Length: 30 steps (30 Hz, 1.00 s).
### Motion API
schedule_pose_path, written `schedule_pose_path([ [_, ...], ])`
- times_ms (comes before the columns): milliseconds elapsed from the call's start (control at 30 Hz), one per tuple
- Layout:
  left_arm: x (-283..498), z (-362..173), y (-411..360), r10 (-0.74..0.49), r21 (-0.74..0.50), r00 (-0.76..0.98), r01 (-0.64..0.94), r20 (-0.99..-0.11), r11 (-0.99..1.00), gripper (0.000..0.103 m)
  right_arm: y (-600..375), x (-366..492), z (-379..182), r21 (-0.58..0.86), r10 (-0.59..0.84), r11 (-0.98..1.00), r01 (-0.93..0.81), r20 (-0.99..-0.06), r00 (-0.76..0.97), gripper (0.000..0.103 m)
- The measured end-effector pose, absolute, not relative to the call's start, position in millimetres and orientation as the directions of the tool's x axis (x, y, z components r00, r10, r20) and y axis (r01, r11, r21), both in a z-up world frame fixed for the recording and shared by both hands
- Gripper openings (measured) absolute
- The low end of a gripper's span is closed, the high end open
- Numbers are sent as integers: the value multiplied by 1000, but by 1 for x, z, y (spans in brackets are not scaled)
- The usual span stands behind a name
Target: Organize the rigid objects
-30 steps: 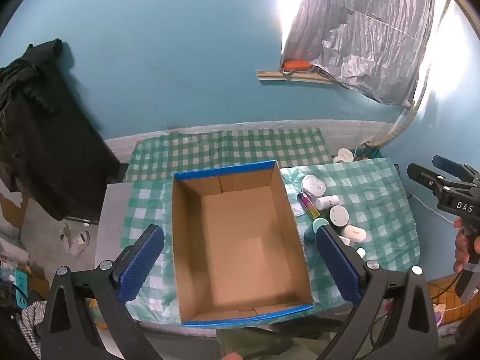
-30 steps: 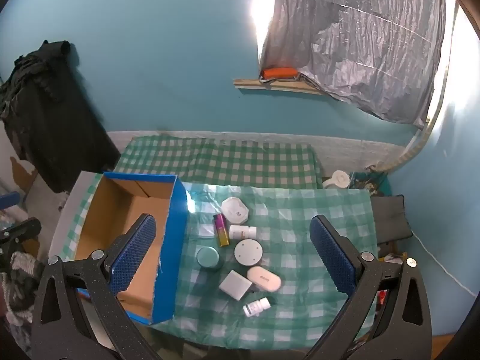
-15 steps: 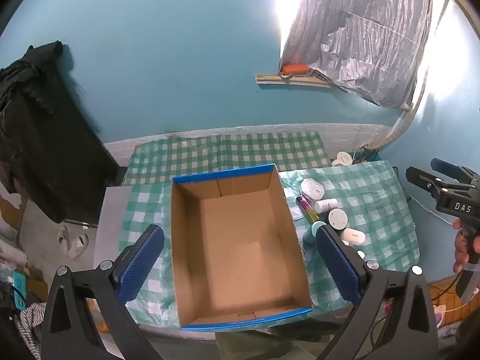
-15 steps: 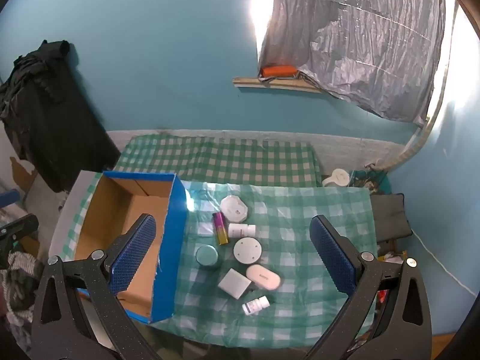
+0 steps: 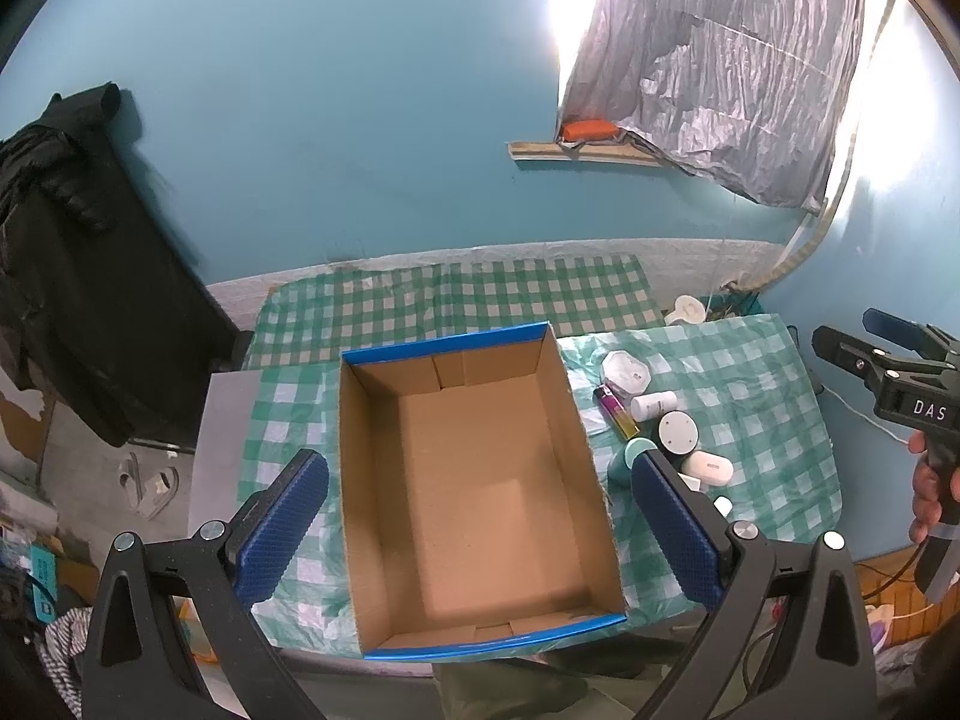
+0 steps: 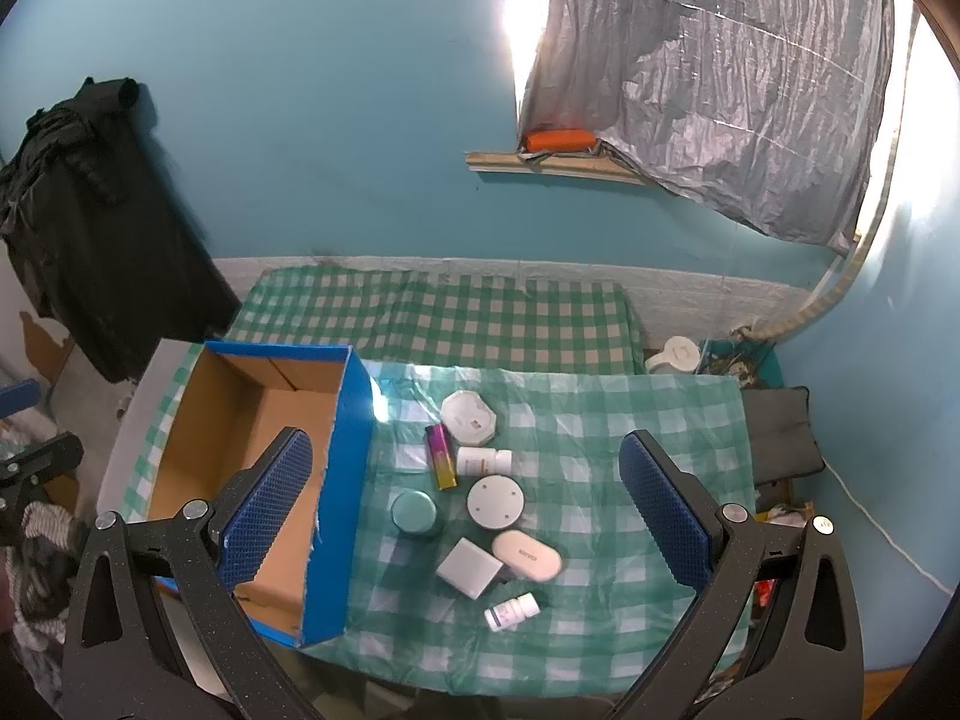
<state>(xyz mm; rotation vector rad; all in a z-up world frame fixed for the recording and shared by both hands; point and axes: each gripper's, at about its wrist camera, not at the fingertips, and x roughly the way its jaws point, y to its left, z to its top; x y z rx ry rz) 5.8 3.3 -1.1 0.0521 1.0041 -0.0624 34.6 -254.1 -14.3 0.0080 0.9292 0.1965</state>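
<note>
You hold both grippers, left [image 5: 480, 531] and right [image 6: 462, 513], fingers spread empty above box [image 5: 480, 480] and toiletries [image 6: 480, 498].

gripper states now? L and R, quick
Left gripper: open, holding nothing, above the cardboard box.
Right gripper: open, holding nothing, above the small items on the checkered cloth.

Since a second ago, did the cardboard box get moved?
No. The cardboard box sits on the same checks of the tablecloth, beside the teal jar.
</note>
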Motion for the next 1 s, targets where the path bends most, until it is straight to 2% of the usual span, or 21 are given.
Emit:
schedule_pose_path([
  [1000, 4, 0, 3, -28, 15, 538, 75, -843, 997, 102, -252, 36, -17, 94, 174, 982, -166, -799, 576, 102],
])
